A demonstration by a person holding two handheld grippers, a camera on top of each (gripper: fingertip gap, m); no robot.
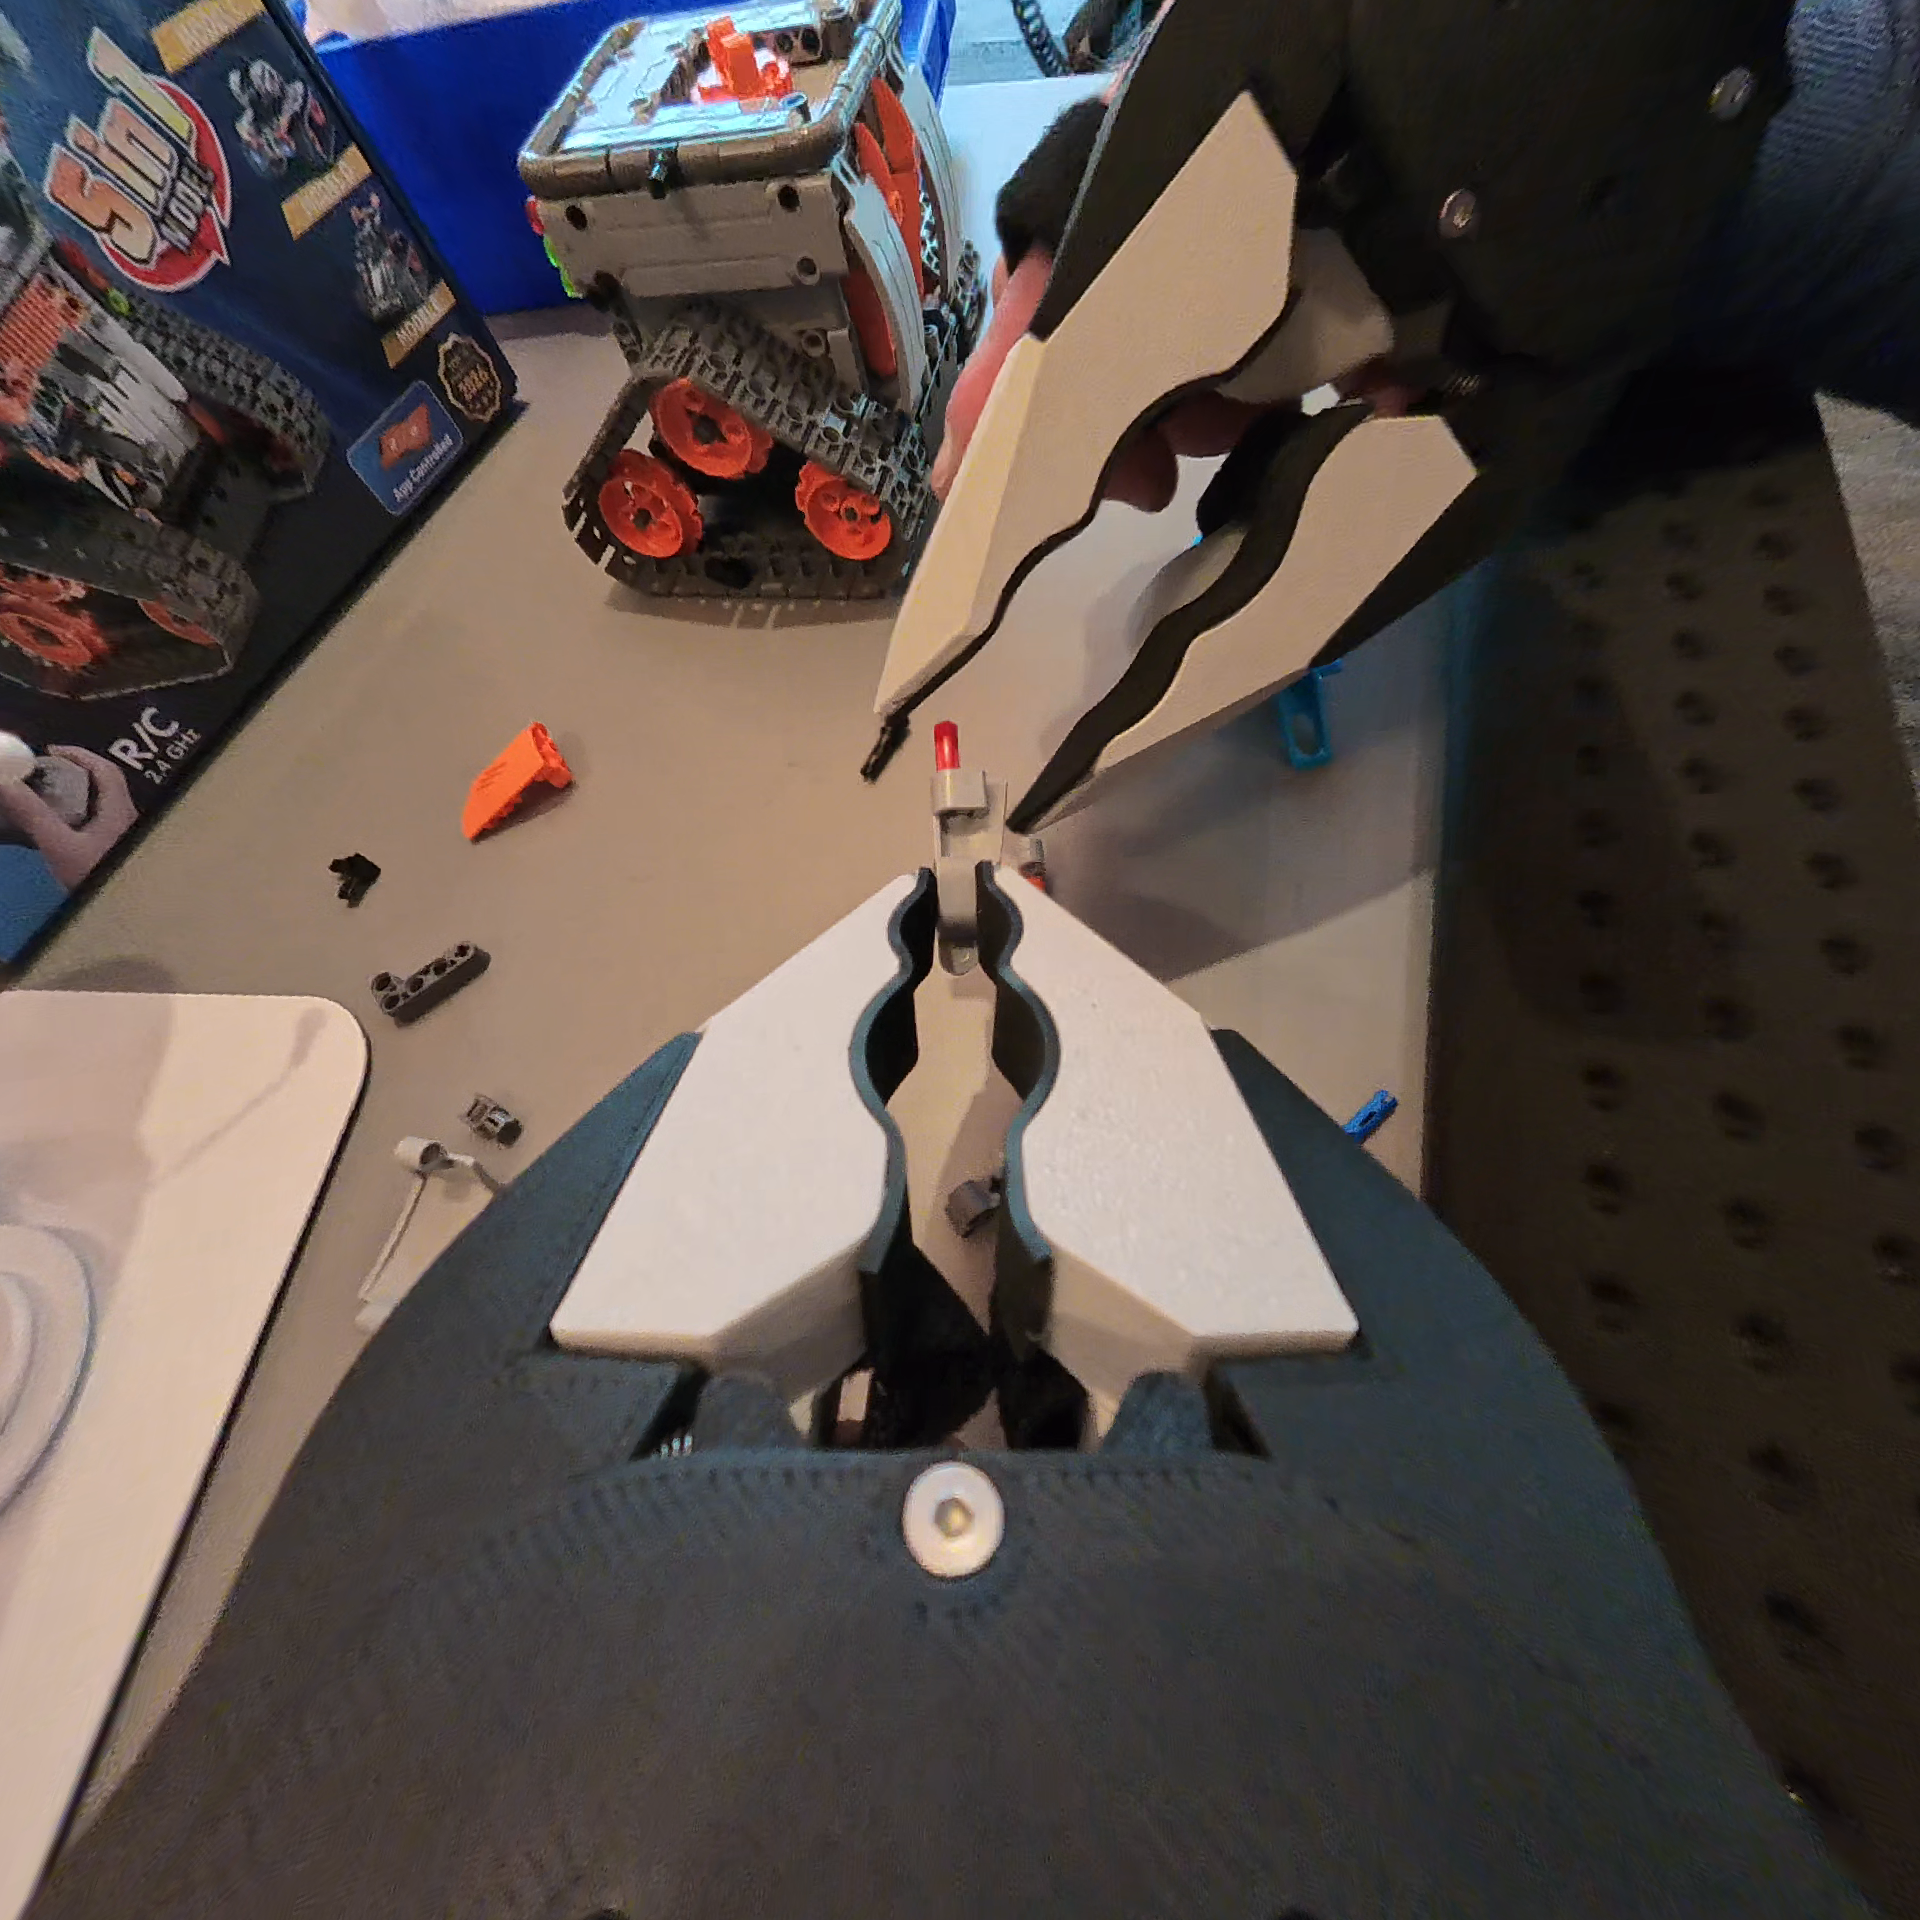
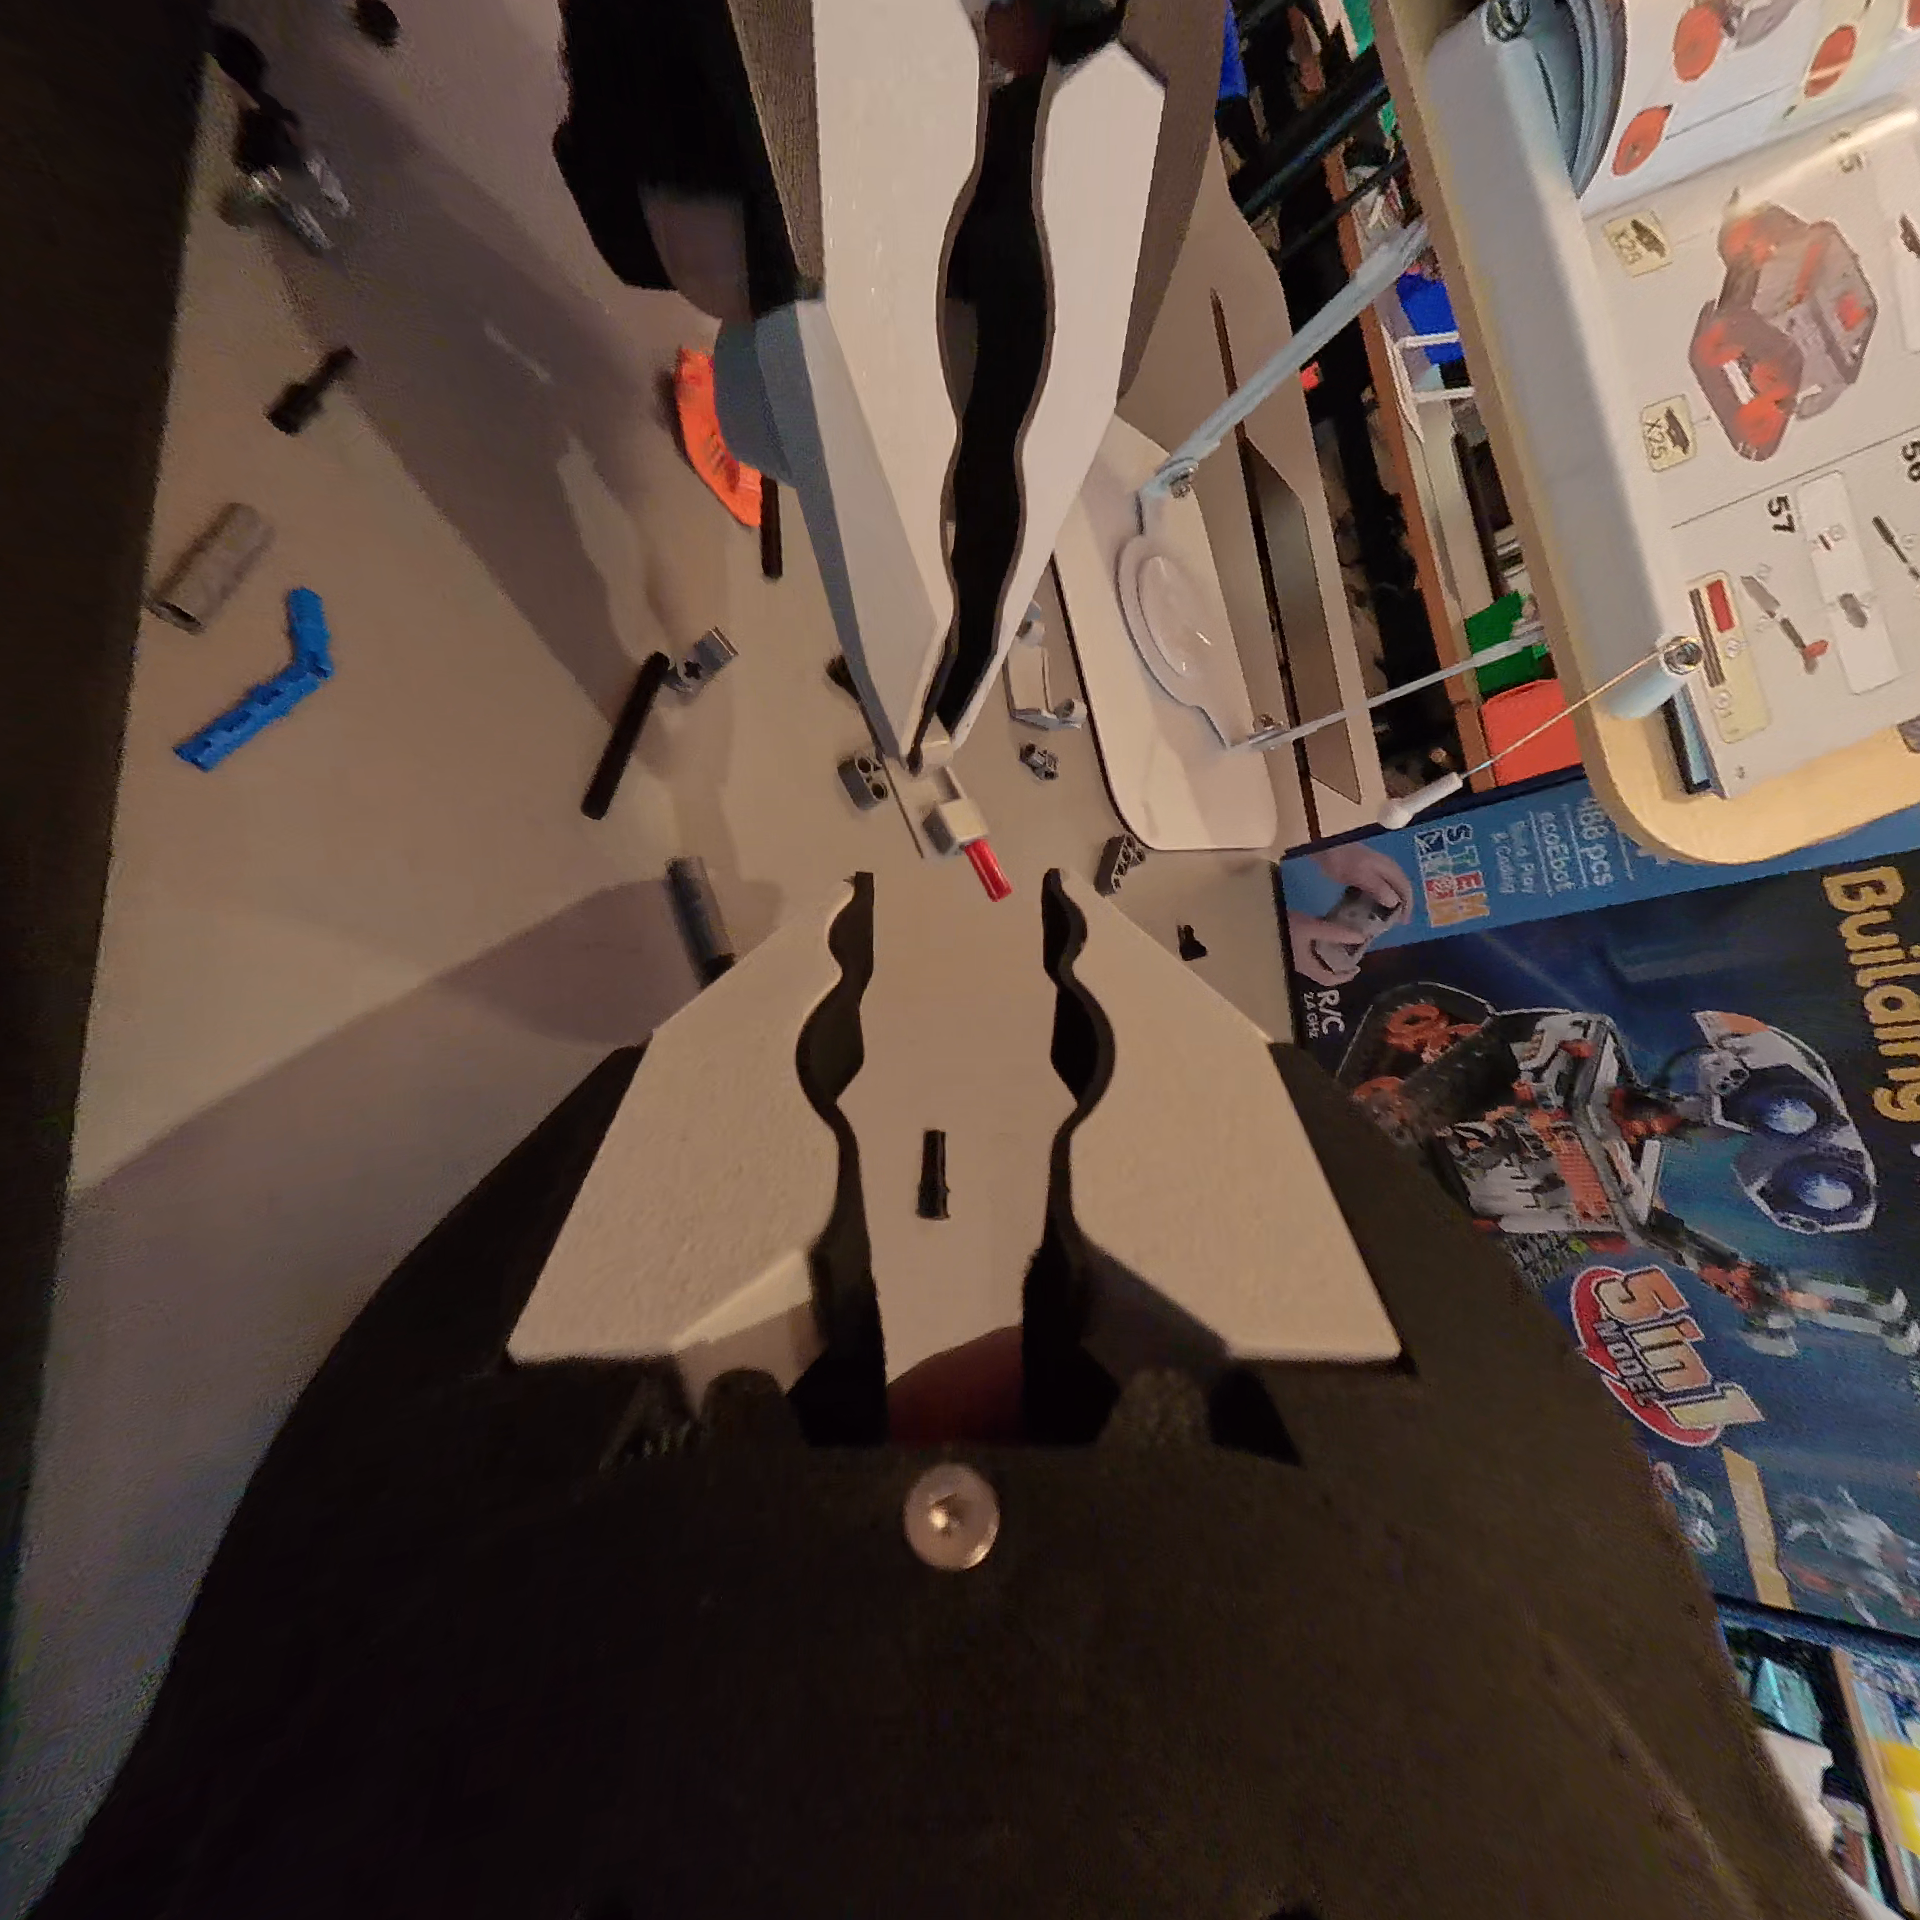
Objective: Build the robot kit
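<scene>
My left gripper is shut on a small grey connector assembly with a red pin sticking out of its far end, held just above the grey table. My right gripper is open and empty, its fingertips on either side of the red pin without touching it. In the right wrist view the left gripper comes in from the top, holding the grey assembly. A loose black pin lies on the table between my right fingers.
A tracked grey-and-orange model stands behind, with its printed box at the left. Loose parts lie about: an orange panel, a dark beam and a blue bent beam. A white board and an instruction booklet on a stand are nearby. My two grippers' fingertips are within a few centimetres of each other.
</scene>
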